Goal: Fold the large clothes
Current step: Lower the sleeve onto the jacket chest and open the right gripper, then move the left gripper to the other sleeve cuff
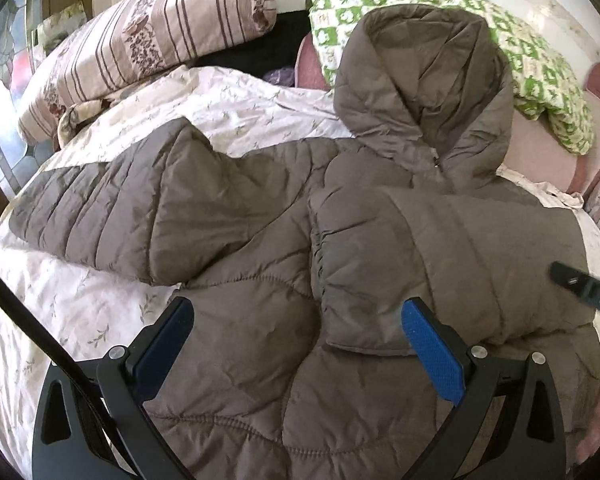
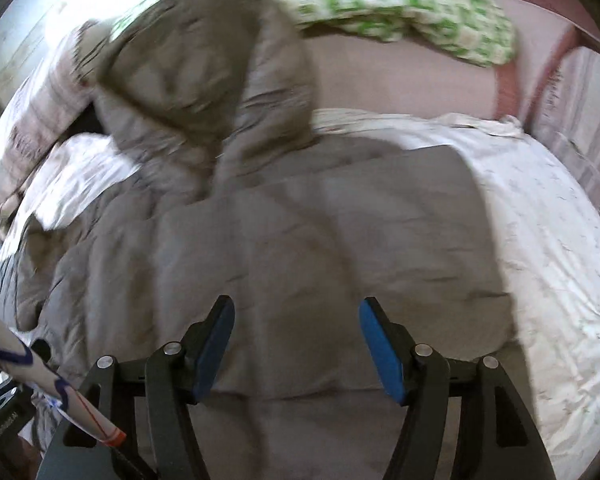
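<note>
Surface: a bed covered by a pale floral sheet (image 1: 80, 312), wrinkled, filling the lower left of the left wrist view and the right side of the right wrist view (image 2: 548, 264).
Background: a striped pillow (image 1: 148, 40) lies at the upper left of the left wrist view; a green-and-white checked pillow (image 1: 452, 20) sits at the upper right, and shows again, blurred, along the top of the right wrist view (image 2: 380, 0).
Jacket: a brown quilted puffer jacket (image 1: 260, 264) is spread on the sheet and fills the centre of both views (image 2: 284, 220).
Hood: the hood (image 1: 424, 88) points toward the top of the frame, its tip against the checked pillow.
Sleeves: one sleeve (image 1: 112, 204) stretches out to the left edge of the frame; the other sleeve (image 1: 412, 264) is folded inward across the jacket body, cuff toward the centre.
Left gripper: the left gripper (image 1: 296, 340) has its blue-padded fingers spread wide above the jacket body, gripping nothing.
Right gripper: the right gripper (image 2: 296, 344) is likewise spread apart over the jacket's right portion, holding nothing; this view is motion-blurred.
</note>
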### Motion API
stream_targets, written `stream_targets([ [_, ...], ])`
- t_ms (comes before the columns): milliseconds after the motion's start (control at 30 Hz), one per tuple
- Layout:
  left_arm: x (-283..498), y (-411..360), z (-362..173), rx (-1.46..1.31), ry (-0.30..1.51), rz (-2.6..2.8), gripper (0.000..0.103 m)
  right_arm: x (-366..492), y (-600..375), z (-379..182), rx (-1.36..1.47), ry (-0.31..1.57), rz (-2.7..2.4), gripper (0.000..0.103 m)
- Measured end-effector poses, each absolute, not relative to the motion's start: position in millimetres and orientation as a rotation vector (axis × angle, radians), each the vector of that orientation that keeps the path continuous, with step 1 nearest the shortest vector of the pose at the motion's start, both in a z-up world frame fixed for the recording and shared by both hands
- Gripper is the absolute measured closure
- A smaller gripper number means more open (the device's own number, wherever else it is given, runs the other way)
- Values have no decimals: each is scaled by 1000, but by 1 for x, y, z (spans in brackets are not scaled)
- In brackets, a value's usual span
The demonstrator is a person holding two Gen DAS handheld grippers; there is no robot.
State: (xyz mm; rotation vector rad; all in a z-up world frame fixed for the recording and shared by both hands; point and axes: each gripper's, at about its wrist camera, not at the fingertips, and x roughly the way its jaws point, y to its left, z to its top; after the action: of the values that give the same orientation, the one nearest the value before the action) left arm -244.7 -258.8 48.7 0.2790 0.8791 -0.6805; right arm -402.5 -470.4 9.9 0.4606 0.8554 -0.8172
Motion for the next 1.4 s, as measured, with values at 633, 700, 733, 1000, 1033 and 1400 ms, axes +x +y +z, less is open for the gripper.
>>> stream_targets([
  [633,-238,-247,60,234,885,-685,0,-389,-420,-6,347,943,-754,31],
  [700,-238,-246,61,232,885,-682,0,-395,-408,-9,349,967,-733,31],
  [733,-238,-245,62,232,884,-682,0,-399,-403,-12,353,986,-731,31],
  [1000,-226,-228,70,233,858,-669,0,-443,-361,-8,362,894,-731,31],
  [1033,-220,-223,71,225,862,-662,0,-445,-358,-10,364,885,-727,31],
  [1400,-113,-118,63,91,879,-405,0,-440,-362,-36,392,957,-660,31],
])
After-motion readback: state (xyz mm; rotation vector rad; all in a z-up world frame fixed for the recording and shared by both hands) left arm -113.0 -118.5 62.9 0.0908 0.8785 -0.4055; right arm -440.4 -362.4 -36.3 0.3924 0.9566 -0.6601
